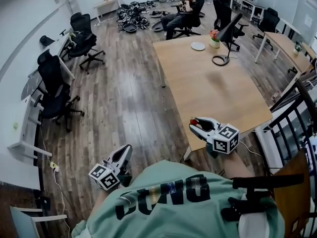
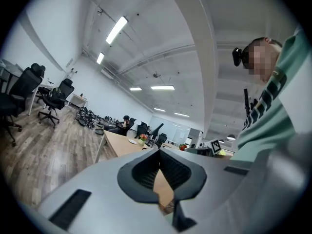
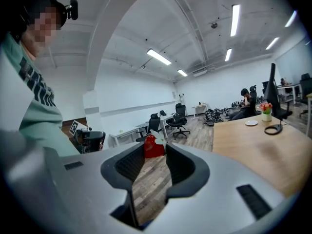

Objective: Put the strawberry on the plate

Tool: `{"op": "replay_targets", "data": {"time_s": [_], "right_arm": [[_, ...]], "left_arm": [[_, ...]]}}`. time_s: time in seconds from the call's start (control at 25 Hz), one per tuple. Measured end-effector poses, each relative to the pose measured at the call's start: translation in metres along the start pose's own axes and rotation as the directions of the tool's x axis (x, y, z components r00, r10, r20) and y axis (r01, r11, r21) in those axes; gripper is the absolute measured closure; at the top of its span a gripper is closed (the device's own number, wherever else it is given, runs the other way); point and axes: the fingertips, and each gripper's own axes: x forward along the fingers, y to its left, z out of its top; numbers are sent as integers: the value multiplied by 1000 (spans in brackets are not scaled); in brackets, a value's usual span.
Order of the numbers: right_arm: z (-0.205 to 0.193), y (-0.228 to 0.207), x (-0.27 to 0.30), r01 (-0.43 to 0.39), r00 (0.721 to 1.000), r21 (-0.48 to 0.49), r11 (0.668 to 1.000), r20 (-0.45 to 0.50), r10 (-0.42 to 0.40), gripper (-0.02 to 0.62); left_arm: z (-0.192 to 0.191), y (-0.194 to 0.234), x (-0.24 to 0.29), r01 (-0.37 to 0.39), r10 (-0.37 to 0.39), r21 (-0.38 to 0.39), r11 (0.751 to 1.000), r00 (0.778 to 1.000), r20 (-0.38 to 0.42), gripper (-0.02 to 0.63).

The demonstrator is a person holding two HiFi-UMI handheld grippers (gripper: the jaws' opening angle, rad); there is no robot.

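Strawberry [image 3: 152, 148] pinched in right claw [image 1: 193, 126] tips; claw near-level by table [image 1: 213, 90] corner.

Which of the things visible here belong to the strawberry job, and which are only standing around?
Belonging to the job:
- strawberry, held in the right gripper
- white plate at the far end of the table

Only standing around:
- flower pot
- black lamp
- office chairs
- seated person
- left gripper, shut and empty

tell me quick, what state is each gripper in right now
left gripper: closed, nothing in it
right gripper: closed on the strawberry
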Motion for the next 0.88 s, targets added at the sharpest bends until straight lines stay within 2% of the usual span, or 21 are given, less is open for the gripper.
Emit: {"op": "replay_targets", "data": {"time_s": [0.08,0.2,0.28,0.44,0.64,0.88], "right_arm": [[14,10,48,-19,1000,-12,1000,-17,18,453],[62,15,112,-28,999,-101,995,-24,25,453],[87,19,150,-37,999,-110,993,-5,37,453],[83,20,198,-59,997,-113,992,-48,54,453],[88,-16,237,-64,997,-57,996,-53,61,453],[110,-74,302,-156,988,-75,985,-23,155,453]], "left_arm": [[30,37,-13,-7,7,3,1000,1000,4,601],[83,92,-22,-3,1,49,999,1000,29,601],[102,132,-31,-22,21,26,999,999,42,601],[113,185,-42,-56,56,-4,998,997,48,601],[119,222,-24,-80,81,-45,996,996,39,601],[147,264,22,-149,148,22,989,988,48,601]]}}
